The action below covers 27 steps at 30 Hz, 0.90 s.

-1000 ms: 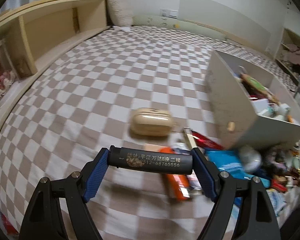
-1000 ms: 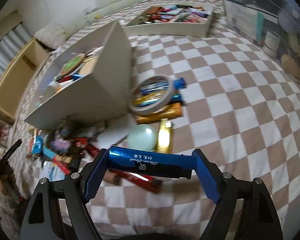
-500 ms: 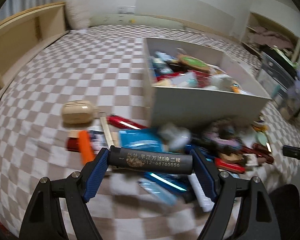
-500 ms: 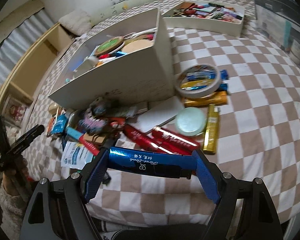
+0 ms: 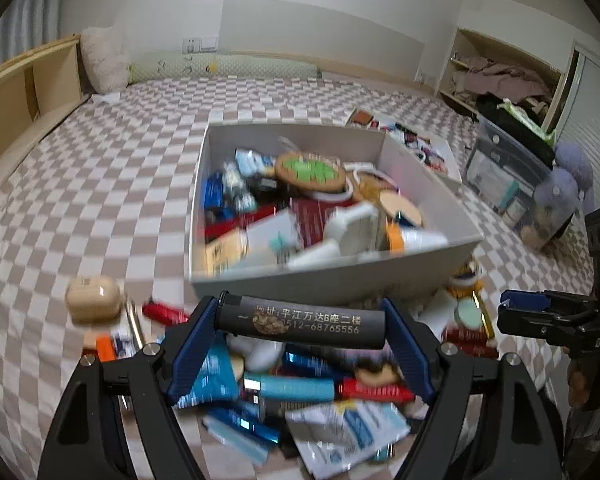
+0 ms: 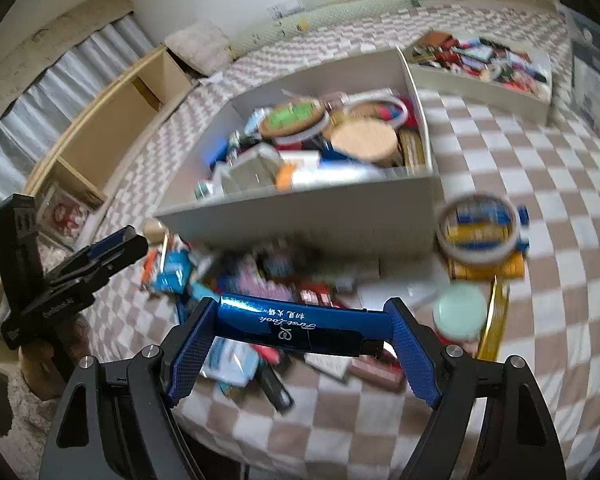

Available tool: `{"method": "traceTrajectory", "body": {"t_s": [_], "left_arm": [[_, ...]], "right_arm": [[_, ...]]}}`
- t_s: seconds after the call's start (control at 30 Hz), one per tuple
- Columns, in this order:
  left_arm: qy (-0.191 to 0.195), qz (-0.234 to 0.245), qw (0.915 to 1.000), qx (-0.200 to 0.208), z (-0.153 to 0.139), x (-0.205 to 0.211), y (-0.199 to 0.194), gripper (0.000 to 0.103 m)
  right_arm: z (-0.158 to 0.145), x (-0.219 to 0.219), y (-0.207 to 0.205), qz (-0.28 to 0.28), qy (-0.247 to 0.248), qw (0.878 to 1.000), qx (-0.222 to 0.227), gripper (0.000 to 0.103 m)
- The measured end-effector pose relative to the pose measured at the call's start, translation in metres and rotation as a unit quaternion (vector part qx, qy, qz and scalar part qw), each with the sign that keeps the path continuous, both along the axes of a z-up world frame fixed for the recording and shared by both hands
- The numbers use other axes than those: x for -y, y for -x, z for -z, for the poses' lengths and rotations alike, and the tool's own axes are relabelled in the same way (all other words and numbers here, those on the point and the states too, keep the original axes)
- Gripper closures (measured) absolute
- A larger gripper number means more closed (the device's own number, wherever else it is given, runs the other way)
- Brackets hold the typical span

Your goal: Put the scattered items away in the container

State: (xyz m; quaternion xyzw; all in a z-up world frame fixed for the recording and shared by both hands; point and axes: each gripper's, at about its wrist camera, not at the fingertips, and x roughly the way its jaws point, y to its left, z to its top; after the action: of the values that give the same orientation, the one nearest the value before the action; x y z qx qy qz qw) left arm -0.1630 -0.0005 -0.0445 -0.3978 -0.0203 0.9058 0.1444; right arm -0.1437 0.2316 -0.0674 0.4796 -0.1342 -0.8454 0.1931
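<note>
My left gripper (image 5: 300, 326) is shut on a black lighter (image 5: 300, 326) with gold print, held crosswise above the pile of scattered items (image 5: 300, 392). My right gripper (image 6: 300, 328) is shut on a shiny blue lighter (image 6: 300, 328), also held crosswise above the pile (image 6: 268, 276). The white box (image 5: 340, 280) sits just beyond, full of tubes, packets and round tins; it also shows in the right wrist view (image 6: 300, 216). The right gripper appears at the right edge of the left wrist view (image 5: 548, 316), the left one at the left of the right wrist view (image 6: 96, 256).
A beige case (image 5: 94, 298) lies left of the pile. A tape ring (image 6: 478, 226), a mint round tin (image 6: 460, 312) and a gold lighter (image 6: 494, 324) lie right of the box. A second filled tray (image 6: 484, 76) stands behind. Everything rests on a checkered bed.
Both grippers have swung toward the white box, which now fills the middle of both views. Each still holds its lighter.
</note>
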Motion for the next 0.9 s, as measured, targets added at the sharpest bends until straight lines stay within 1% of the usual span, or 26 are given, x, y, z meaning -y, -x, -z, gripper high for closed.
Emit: {"method": "traceTrajectory", "body": {"t_s": [0.13,0.33,0.43,0.57,0.67,0.8,0.9], "left_arm": [[0.000,-0.005,0.9999,-0.014,-0.011,0.002,0.027,0.021],[0.004,-0.010,0.9998,-0.019,-0.020,-0.002,0.063,0.021],[0.011,-0.010,0.9998,-0.017,-0.018,-0.007,0.079,0.021],[0.020,-0.009,0.9997,-0.012,-0.013,-0.012,0.097,0.021],[0.025,-0.004,0.9997,-0.009,-0.008,-0.017,0.109,0.021],[0.030,-0.002,0.9996,-0.001,-0.004,-0.021,0.125,0.021],[0.027,-0.005,0.9996,0.006,-0.007,-0.021,0.140,0.021]], "right_arm": [[-0.016,0.004,0.021,-0.001,0.003,1.000,-0.013,0.019],[-0.031,0.001,0.057,0.007,0.014,1.000,-0.022,0.019],[-0.035,-0.004,0.078,0.017,0.025,0.999,-0.019,0.019],[-0.041,-0.009,0.112,0.031,0.024,0.999,-0.015,0.019],[-0.043,-0.010,0.139,0.030,0.025,0.999,-0.007,0.019],[-0.043,-0.006,0.174,0.036,0.011,0.999,-0.006,0.019],[-0.039,-0.002,0.196,0.041,0.007,0.999,0.003,0.019]]}}
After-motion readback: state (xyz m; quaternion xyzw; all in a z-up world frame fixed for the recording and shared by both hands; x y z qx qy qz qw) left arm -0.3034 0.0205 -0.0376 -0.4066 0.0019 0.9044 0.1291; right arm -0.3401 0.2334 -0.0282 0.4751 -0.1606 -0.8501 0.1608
